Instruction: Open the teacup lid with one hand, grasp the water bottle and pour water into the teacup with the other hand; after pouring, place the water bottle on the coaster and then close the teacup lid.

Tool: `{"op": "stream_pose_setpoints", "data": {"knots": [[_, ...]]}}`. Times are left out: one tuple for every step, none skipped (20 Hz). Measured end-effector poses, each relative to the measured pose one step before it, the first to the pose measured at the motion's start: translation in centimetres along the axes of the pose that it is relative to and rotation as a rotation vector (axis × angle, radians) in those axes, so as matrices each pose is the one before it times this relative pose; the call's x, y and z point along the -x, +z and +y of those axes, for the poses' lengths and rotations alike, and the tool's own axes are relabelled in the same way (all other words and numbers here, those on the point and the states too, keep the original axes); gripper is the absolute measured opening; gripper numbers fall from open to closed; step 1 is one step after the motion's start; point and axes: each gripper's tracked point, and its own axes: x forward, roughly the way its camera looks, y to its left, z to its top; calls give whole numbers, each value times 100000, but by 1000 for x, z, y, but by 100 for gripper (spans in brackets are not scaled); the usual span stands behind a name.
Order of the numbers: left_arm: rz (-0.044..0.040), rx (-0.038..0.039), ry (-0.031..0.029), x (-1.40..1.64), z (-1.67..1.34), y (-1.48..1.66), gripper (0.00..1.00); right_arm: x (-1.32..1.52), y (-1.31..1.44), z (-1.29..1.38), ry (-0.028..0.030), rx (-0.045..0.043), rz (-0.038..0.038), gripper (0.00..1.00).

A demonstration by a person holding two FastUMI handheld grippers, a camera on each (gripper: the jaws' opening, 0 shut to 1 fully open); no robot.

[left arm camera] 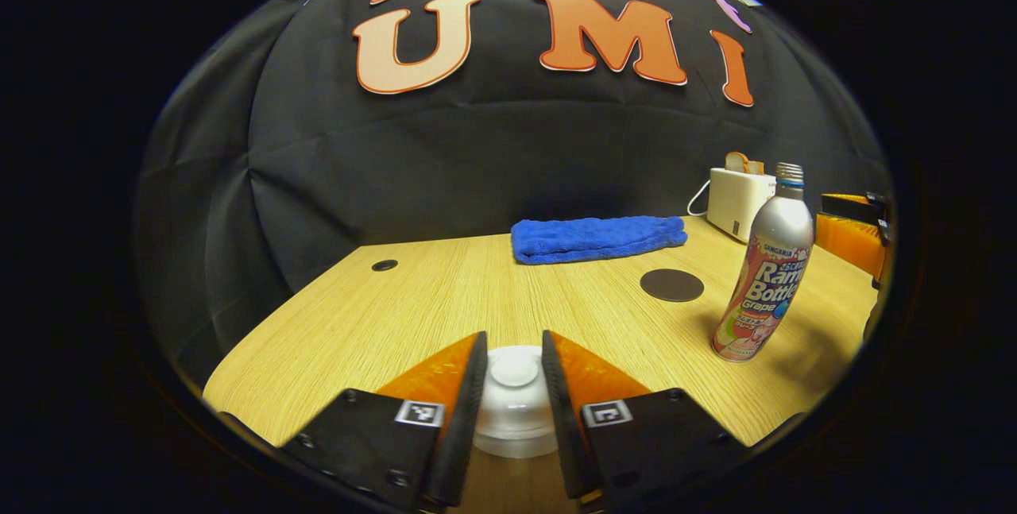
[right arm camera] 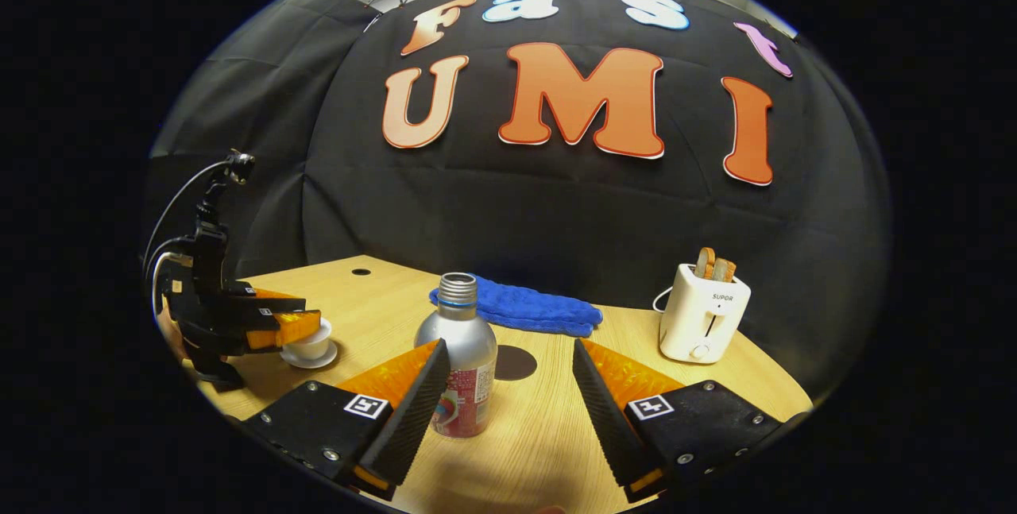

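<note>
A: In the left gripper view, what's up w/ the left gripper (left arm camera: 514, 375)?
B: Narrow, fingers either side of the teacup lid (left arm camera: 514, 372), looks pinched on it. Lid's still on the teacup (left arm camera: 515, 427), near the table's front edge.
A: And the water bottle (left arm camera: 764, 276)?
B: Upright, off to the right, well apart from that gripper. Dark coaster (left arm camera: 671, 285) just left of it, bare. Blue towel (left arm camera: 596, 238) at the back edge of the wooden table (left arm camera: 381, 315), toaster (left arm camera: 737, 200) by the back right corner.
A: Right gripper view?
B: Right gripper (right arm camera: 508, 387) wide open, bottle (right arm camera: 461, 359) upright between the fingers, close by the left one; can't tell if touching. Coaster (right arm camera: 515, 362) just behind the bottle. Left gripper (right arm camera: 294, 326) at the table's left edge, over the cup (right arm camera: 310, 349). Black cloth wall (right arm camera: 556, 212) behind.
</note>
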Motion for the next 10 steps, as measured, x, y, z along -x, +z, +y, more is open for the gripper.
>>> {"op": "stream_pose_setpoints", "data": {"knots": [[345,311,248,-446,-45,15,37,-16,-26,51,179,-59,232,94],[-291,-139,-104,58,-43,-26,37,-23,-113,-24,242,32,241,94],[-184,-164,513,-102,96,139,37,-100,-42,34,186,72,278,94],[-608,826,615,215,302,58,31,-23,-48,35,309,84,383,94],[-410,368,-124,-37,-151,-43,31,-116,-16,64,426,61,398,94],[-1119,671,243,26,66,205,30,-19,-253,171,697,75,585,94],[-1896,770,460,71,89,434,31,-74,-183,204,764,53,623,94],[-1570,151,796,20,93,426,30,9,-293,326,963,-52,635,94],[-1154,-269,812,76,134,287,30,-127,-210,214,877,-224,882,94],[-1024,-187,565,21,114,411,30,-97,-316,331,807,-312,1066,94]]}}
